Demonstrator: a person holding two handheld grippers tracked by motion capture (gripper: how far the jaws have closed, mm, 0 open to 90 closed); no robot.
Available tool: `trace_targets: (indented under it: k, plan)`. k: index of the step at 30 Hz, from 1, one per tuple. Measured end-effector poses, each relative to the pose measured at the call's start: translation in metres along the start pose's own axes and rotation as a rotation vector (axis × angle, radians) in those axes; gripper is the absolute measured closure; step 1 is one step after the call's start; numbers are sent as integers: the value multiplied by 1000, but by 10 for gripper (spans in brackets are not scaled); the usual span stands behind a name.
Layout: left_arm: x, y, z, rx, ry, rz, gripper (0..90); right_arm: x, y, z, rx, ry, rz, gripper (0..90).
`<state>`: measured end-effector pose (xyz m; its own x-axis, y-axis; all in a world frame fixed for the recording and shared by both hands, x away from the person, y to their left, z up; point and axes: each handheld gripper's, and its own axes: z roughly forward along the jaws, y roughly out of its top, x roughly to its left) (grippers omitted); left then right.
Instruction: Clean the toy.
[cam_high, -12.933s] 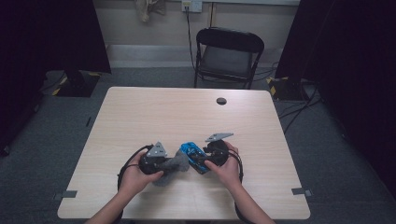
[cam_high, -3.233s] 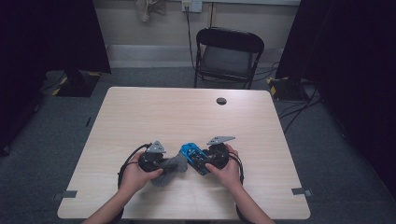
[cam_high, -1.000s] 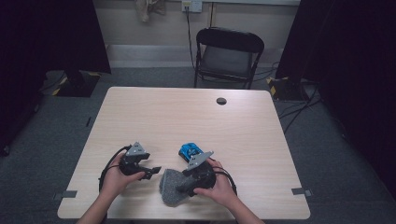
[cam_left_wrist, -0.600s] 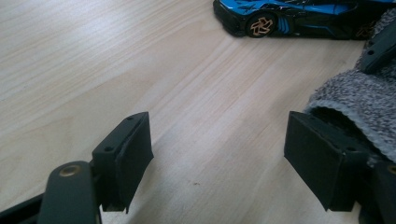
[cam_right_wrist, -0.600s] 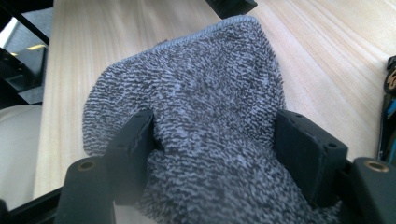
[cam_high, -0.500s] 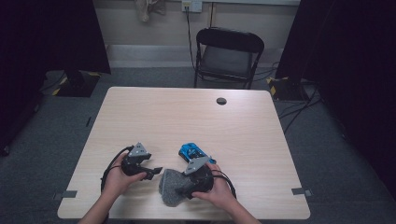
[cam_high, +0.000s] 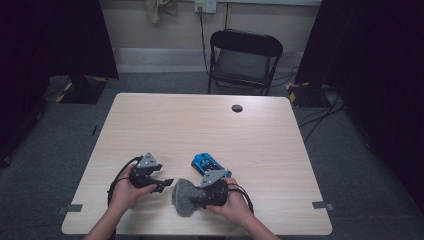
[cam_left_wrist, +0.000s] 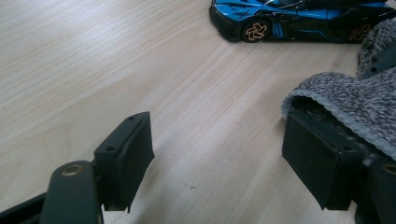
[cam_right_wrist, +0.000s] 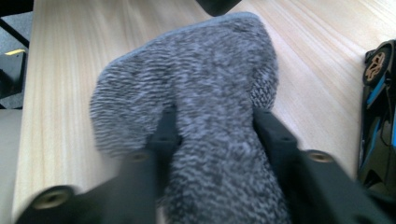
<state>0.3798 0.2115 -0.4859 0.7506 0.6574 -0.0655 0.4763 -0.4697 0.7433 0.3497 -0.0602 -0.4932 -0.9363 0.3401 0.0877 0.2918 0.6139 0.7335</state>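
Observation:
A grey knitted sock (cam_high: 183, 196) lies near the table's front edge. My right gripper (cam_high: 196, 196) reaches into it from the right. Its jaws have just been closing, and in the right gripper view they pinch a fold of the sock (cam_right_wrist: 187, 84), so the gripper (cam_right_wrist: 212, 126) is shut on it. My left gripper (cam_high: 167, 184) stands open just left of the sock, nothing between its jaws (cam_left_wrist: 217, 158). The sock's rim (cam_left_wrist: 345, 98) rests over the right-hand jaw. A blue toy car (cam_high: 210, 164) stands just behind, also in view from the grippers (cam_left_wrist: 299, 18) (cam_right_wrist: 378, 107).
A small black round thing (cam_high: 237, 108) lies at the table's far edge. A black folding chair (cam_high: 245, 57) stands behind the table (cam_high: 165, 125). Each gripper trails a black cable that loops on the tabletop beside the hands.
Some seconds ago both grippers and the sock were up beside the car; they now sit nearer the front edge, left gripper apart. Over the last second the hands hardly shifted.

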Motion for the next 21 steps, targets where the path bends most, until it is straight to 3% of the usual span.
trace_targets:
  k: [4,8,14,15,21]
  plan:
    - [-1,3,0,-7,-8,2,240,4,2,0,13,-11,-12,693]
    - [-1,9,-2,-24,-16,5,233,6,5,-2,26,-7,6,714]
    - [-2,20,-3,-52,-25,4,221,9,16,-18,11,14,20,717]
    - [-3,23,-1,-56,-25,12,221,5,18,-31,-10,17,32,717]
    - [-14,37,12,-69,-53,33,212,-9,10,-64,-14,-23,57,717]
